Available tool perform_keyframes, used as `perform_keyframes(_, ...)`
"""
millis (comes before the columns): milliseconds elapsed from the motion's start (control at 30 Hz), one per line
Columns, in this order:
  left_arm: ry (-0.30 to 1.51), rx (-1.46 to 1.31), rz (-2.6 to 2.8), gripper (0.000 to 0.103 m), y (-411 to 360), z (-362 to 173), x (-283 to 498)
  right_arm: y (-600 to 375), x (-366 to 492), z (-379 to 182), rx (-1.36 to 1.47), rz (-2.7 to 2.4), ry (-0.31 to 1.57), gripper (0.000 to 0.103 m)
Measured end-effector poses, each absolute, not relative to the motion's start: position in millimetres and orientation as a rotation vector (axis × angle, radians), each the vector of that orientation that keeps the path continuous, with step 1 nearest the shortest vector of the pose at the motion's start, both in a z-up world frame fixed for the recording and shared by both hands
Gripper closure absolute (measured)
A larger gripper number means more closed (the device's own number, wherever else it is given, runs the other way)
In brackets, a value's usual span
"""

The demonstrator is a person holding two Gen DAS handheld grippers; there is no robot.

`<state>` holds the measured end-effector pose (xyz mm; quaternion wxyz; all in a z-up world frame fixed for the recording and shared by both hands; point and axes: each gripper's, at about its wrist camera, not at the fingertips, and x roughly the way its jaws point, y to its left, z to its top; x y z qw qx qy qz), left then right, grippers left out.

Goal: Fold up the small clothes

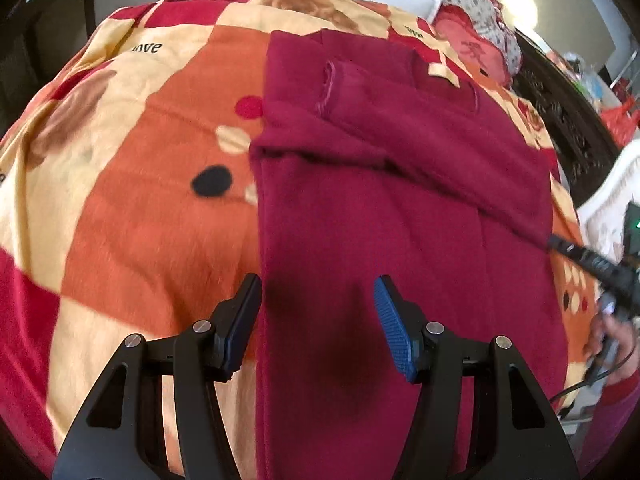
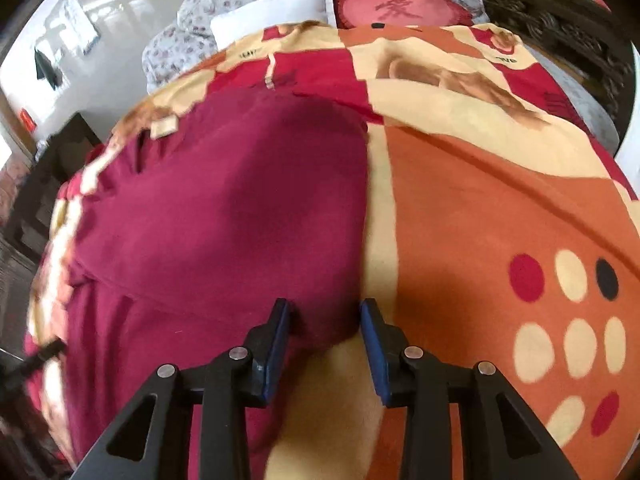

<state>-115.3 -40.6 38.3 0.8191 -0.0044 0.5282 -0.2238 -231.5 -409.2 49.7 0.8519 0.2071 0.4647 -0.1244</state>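
My right gripper [image 1: 576,252] is a blur at the right edge. My maroon garment [image 1: 360,240] runs off the near edge under my fingers.

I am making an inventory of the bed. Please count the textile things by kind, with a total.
Garment: 1, dark red
Blanket: 1, patterned
Heart cushion: 1, red
White pillow: 1
Floral bedding: 1
Total: 5

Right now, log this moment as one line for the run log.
stage: folding | maroon garment: sleeve folded over, flat on patterned blanket | left hand-held gripper: open over garment | right hand-held gripper: open at garment edge
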Motion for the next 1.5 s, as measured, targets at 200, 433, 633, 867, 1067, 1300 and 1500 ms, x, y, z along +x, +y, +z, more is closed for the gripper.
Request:
perform_keyframes(200,1.135,-0.025,-0.486,0.045,-25.4,40.4,-140.0,-377.3,-274.8,60.3,0.512,-0.076,0.988,0.059)
perform_keyframes(433,1.162,-0.014,-0.49,0.045,-17.9,38.5,-160.6,-346.1,-294.3,39.2,0.474,-0.07,1.006,0.093)
perform_keyframes(633,1.14,0.001,-0.486,0.045,-8.1,41.4,-180.5,-358.8,-312.2,34.7,0.45,-0.186,1.014,0.101)
perform_keyframes(867,1.126,0.013,-0.463,0.045,-5.0,41.4,-189.3,-354.2,-336.5,55.1,0.481,-0.169,0.947,0.096)
perform_keyframes(1067,1.105,0.022,-0.474,0.045,-6.9,45.7,-196.3,-338.4,-347.2,62.7,0.469,-0.142,0.956,0.062)
perform_keyframes(1300,1.105,0.02,-0.489,0.045,-4.8,49.2,-202.6,-325.0,-365.2,47.9,0.511,-0.109,0.999,0.062)
perform_keyframes(1500,1.15,-0.004,-0.57,0.045,2.1,51.3,-214.9,-318.6,-386.1,45.9,0.513,-0.097,1.018,0.061)
